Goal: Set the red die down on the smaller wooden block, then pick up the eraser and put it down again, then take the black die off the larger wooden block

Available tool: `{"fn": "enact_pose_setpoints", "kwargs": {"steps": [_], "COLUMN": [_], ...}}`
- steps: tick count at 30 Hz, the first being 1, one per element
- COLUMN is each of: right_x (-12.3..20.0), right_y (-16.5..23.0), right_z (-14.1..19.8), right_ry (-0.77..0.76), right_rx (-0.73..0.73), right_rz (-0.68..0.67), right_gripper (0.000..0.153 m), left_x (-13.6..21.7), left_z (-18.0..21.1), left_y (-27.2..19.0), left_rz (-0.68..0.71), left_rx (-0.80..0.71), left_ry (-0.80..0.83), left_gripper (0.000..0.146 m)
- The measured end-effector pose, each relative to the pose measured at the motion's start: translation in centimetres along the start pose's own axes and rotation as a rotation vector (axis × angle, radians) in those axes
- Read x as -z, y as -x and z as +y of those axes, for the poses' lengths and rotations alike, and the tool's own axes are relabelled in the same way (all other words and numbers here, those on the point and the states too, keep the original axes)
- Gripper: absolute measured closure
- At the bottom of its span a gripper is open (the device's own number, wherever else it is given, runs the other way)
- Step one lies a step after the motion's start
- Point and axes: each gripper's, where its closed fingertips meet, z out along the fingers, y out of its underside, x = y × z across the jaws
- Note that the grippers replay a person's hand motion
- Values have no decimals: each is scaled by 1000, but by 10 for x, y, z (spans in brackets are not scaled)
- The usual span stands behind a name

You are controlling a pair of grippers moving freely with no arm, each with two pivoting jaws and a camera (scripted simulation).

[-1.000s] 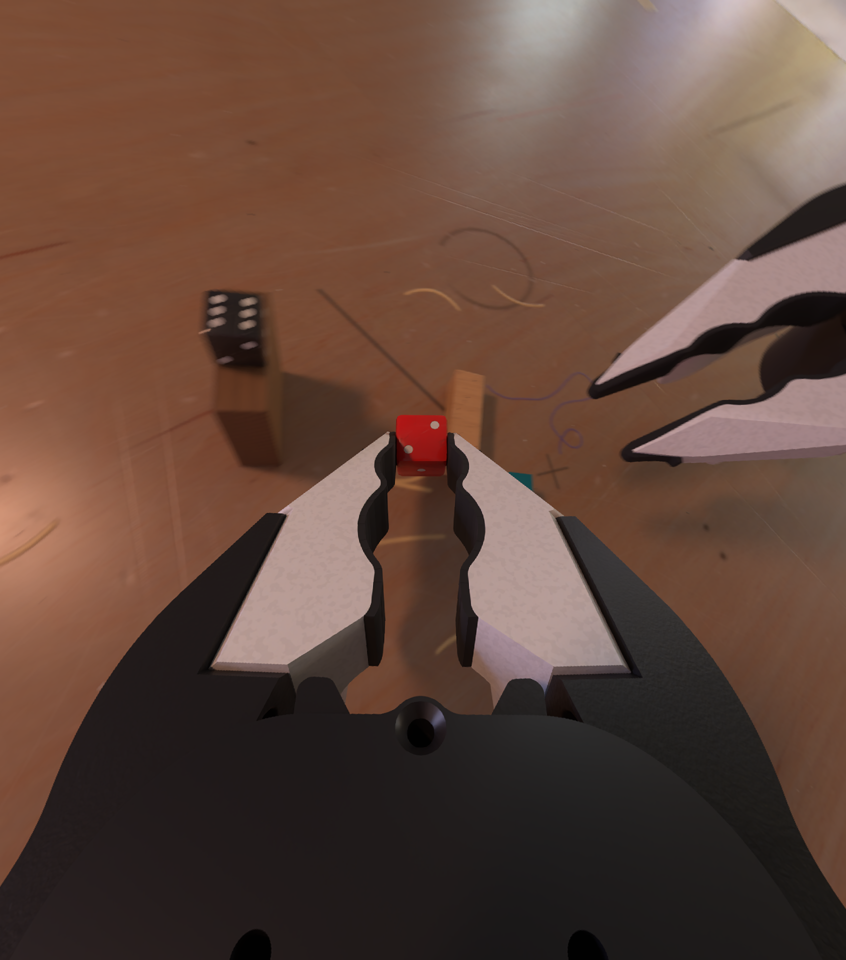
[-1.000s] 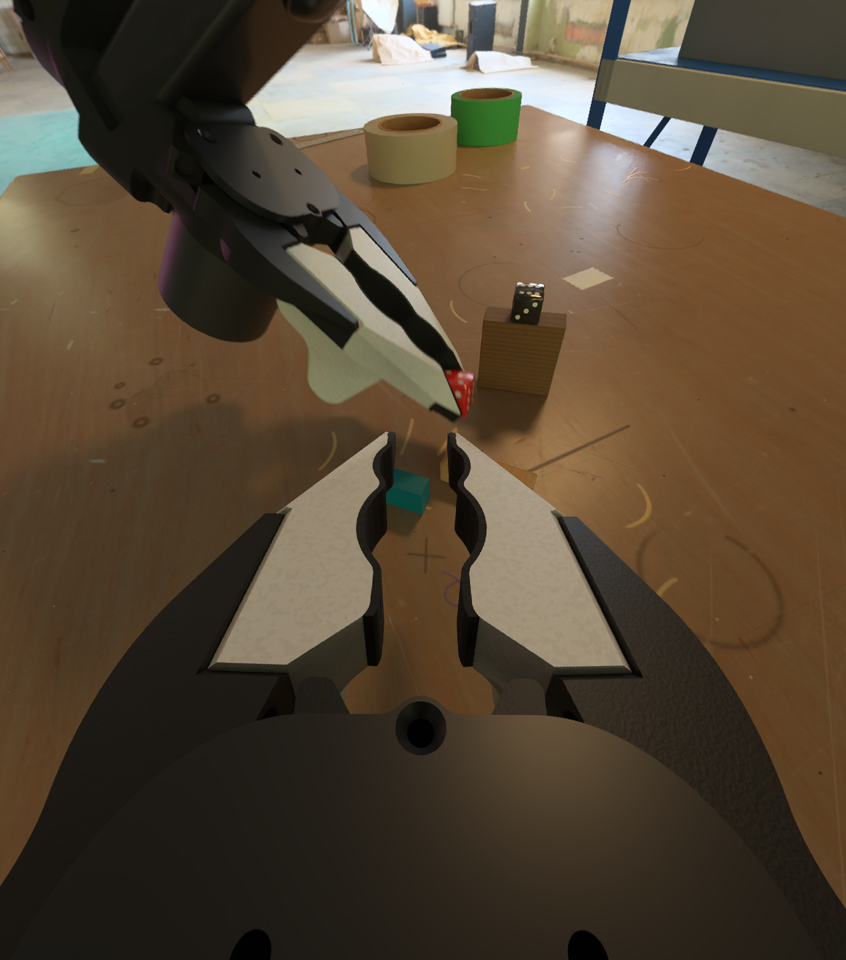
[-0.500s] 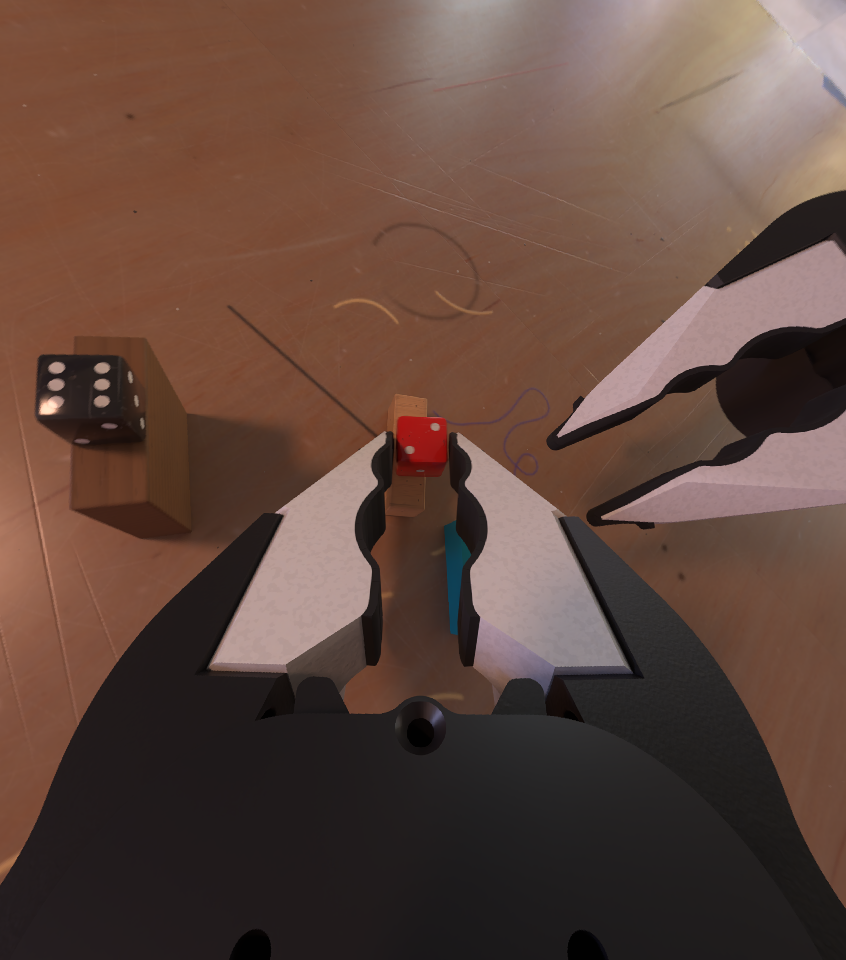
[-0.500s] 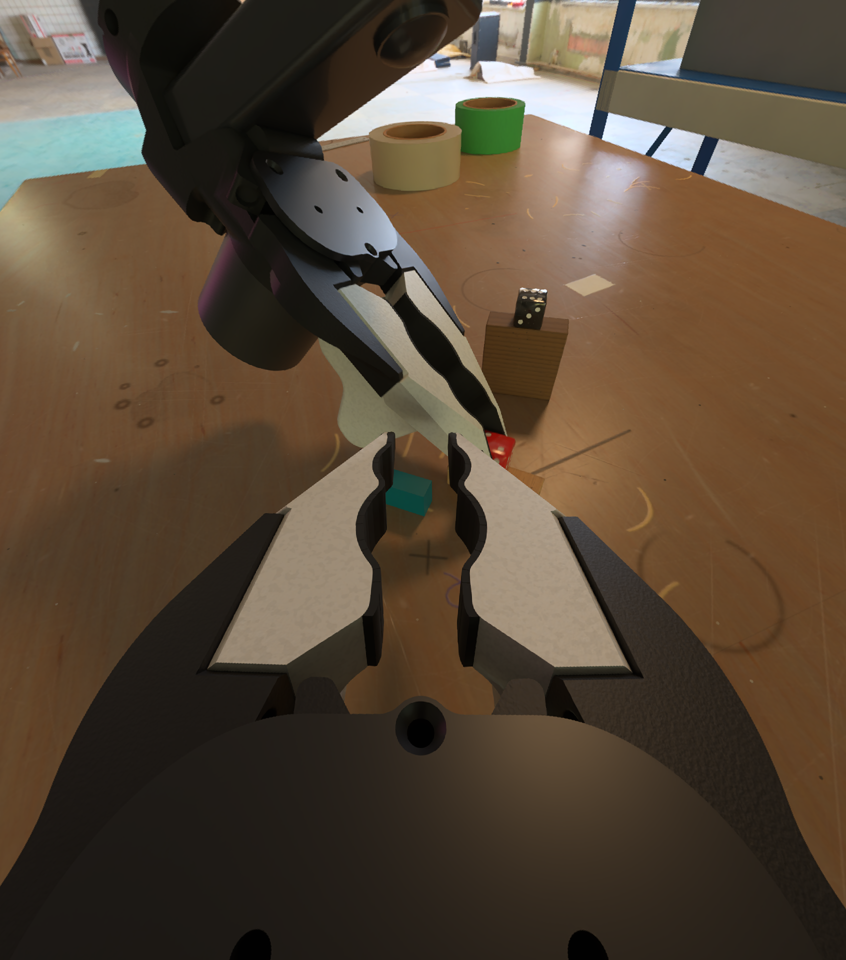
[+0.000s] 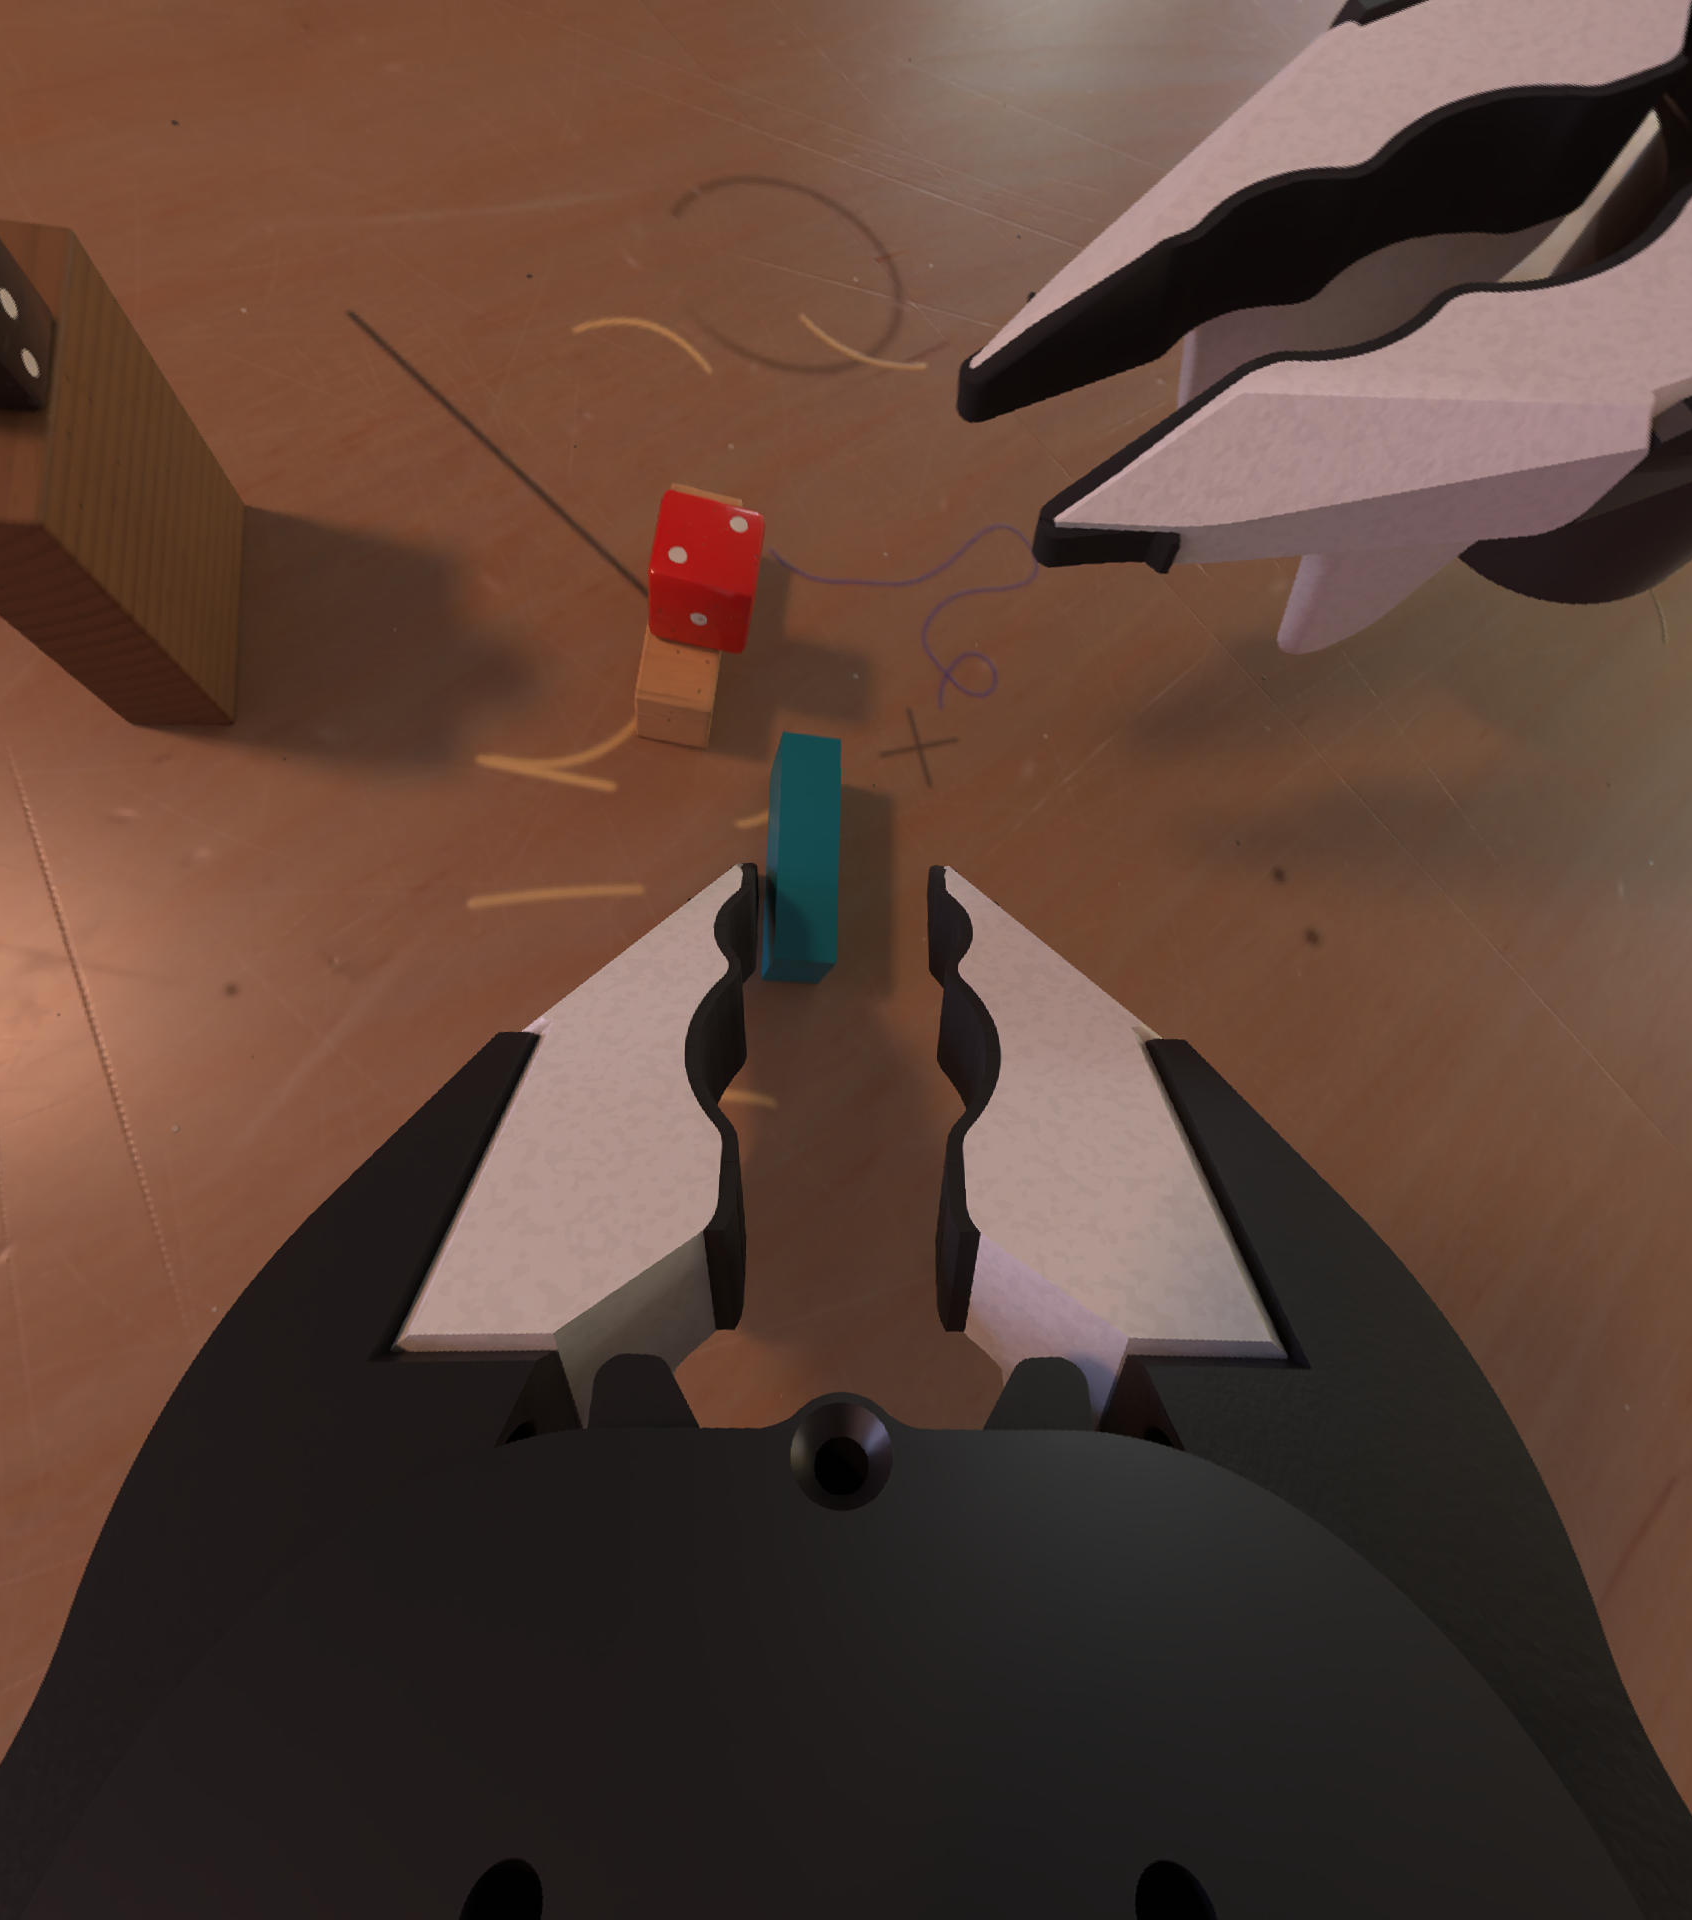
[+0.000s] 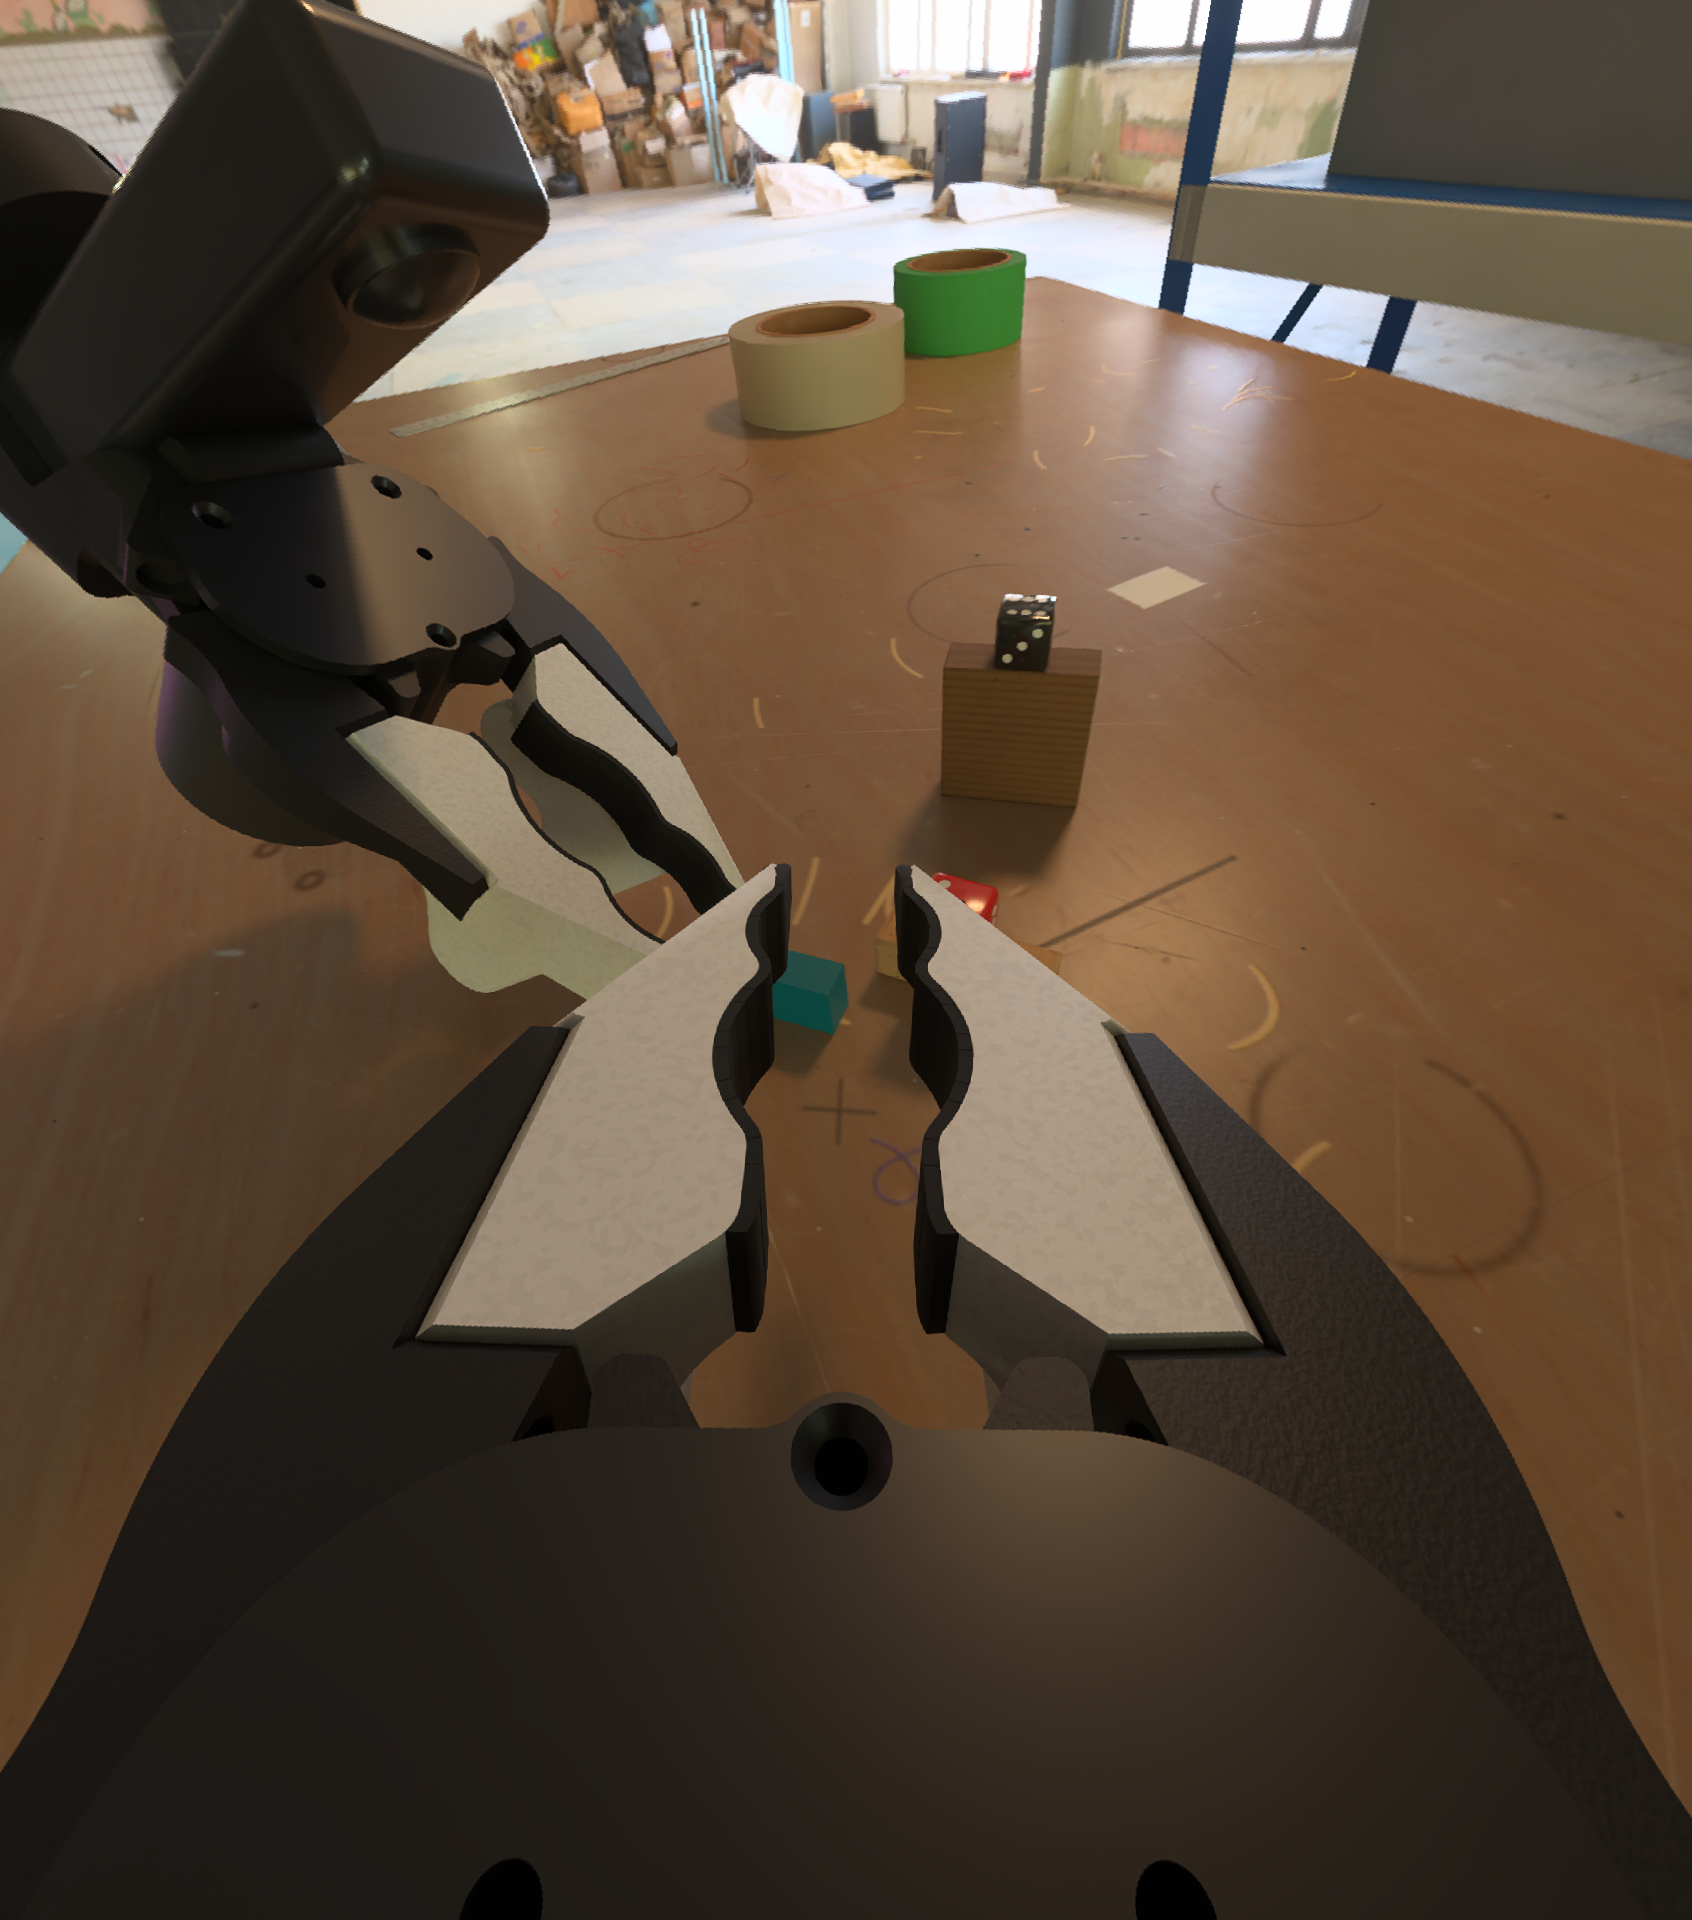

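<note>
A scuffed brown tabletop [image 6: 1444, 935] marked with pencil circles and a small cross fills both views, with a cluttered warehouse floor beyond its far edge.

Nearest the left wrist camera, the left claw [image 5: 837, 883] hangs with its jaws parted and nothing between them; half a second ago they were clamped on the red die. The teal eraser [image 5: 800, 857] lies on the tabletop just beyond the tips, close beside the left fingertip, whereas before it was mostly hidden under the claw. Just past the eraser, the red die [image 5: 704, 569] sits on the smaller wooden block [image 5: 678, 691], released, covering the block's far end.

The right claw [image 6: 842, 883] hovers with its jaws narrowly apart and empty, much as it was earlier; in the left wrist view it reaches in from the upper right. Its own camera shows the eraser [image 6: 809, 992] and the die [image 6: 972, 896] partly hidden behind its fingertips.

Farther off, the black die [image 6: 1026, 632] remains on top of the larger wooden block [image 6: 1018, 732], unchanged. At the far edge stand a beige tape roll [image 6: 816, 364] and a green tape roll [image 6: 959, 301] side by side.
</note>
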Motion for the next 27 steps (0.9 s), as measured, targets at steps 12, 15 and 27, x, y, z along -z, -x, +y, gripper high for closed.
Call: {"fn": "enact_pose_setpoints", "kwargs": {"steps": [12, 15, 27], "right_x": [26, 26, 20], "right_y": [-24, -23, -18], "right_z": [-17, -16, -12], "right_ry": [-58, -69, -64], "right_rx": [86, 66, 57], "right_rz": [119, 102, 81], "right_gripper": [137, 137, 137], "left_x": [-3, 0, -10], "left_z": [-5, -9, -25], "left_y": [17, 30, 55], "left_rz": [-68, -89, -105], "left_rx": [-52, -26, 7], "left_ry": [31, 16, 31], "left_gripper": [135, 135, 135]}}
